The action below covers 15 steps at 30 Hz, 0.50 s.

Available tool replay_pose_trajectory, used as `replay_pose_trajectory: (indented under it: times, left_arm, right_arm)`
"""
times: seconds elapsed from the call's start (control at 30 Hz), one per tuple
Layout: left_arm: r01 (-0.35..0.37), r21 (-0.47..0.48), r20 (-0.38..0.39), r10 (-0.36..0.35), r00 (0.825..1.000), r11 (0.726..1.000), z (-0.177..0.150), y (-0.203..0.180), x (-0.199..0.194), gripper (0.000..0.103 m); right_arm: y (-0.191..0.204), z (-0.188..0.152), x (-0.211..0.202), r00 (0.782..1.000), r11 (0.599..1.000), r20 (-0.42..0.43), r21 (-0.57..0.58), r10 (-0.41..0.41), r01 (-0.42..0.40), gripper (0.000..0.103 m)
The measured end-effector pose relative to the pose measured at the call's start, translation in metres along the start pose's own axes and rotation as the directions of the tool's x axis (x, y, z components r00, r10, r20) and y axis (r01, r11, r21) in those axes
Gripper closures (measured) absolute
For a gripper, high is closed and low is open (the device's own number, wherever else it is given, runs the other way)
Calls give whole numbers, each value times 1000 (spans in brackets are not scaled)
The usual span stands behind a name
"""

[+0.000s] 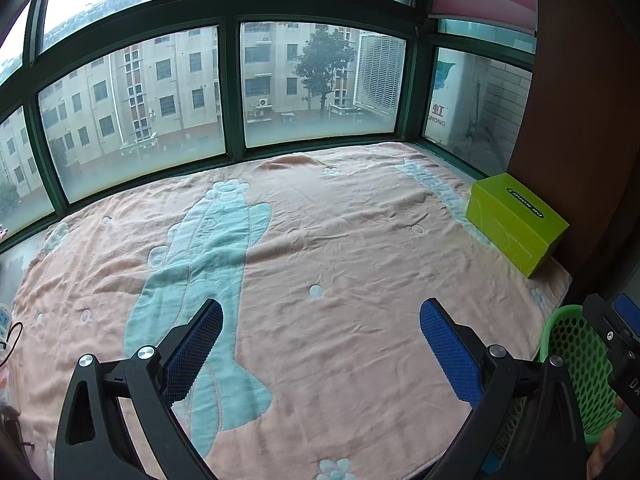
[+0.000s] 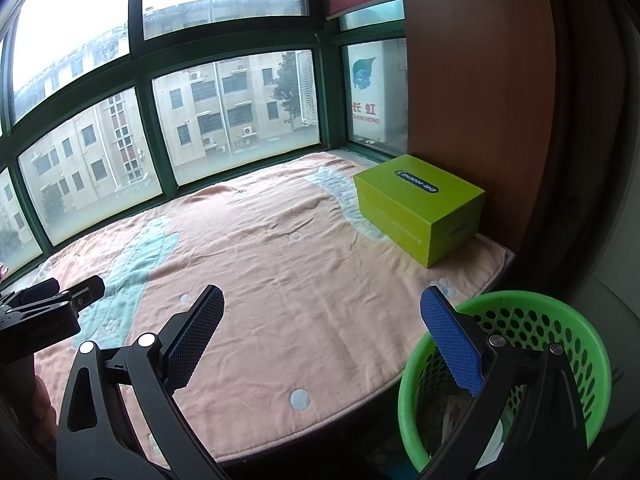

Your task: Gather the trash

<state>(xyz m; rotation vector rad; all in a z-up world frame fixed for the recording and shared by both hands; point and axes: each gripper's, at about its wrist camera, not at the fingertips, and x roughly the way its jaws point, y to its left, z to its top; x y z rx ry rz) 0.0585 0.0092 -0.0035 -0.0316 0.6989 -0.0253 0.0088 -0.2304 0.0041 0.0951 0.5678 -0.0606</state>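
Observation:
A green perforated waste basket stands off the blanket's front right corner, with pale scraps inside; it also shows in the left wrist view. My left gripper is open and empty above the pink blanket. My right gripper is open and empty, its right finger over the basket's left rim. The left gripper also shows in the right wrist view. No loose trash shows on the blanket.
A lime-green box sits at the blanket's back right, against a brown panel. Green-framed windows run along the back. A cable and white device lie at the left edge.

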Motion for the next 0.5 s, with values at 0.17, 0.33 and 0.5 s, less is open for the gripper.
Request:
replay_pose_trajectory:
  times: [0.17, 0.33, 0.5]
  left_arm:
    - [-2, -4, 1, 2, 1000, 1000, -2, 1, -1, 8]
    - [-7, -10, -5, 7, 1000, 1000, -1, 2, 1, 7]
    - [-10, -16, -10, 10, 1000, 1000, -1, 4, 2, 7]
  right_arm:
    - [-1, 0, 2, 1000, 1000, -5, 7, 2, -2, 5]
    - [0, 0, 2, 1000, 1000, -7, 3, 5, -5, 5]
    - [1, -1, 3, 1000, 1000, -9, 5, 6, -6, 5]
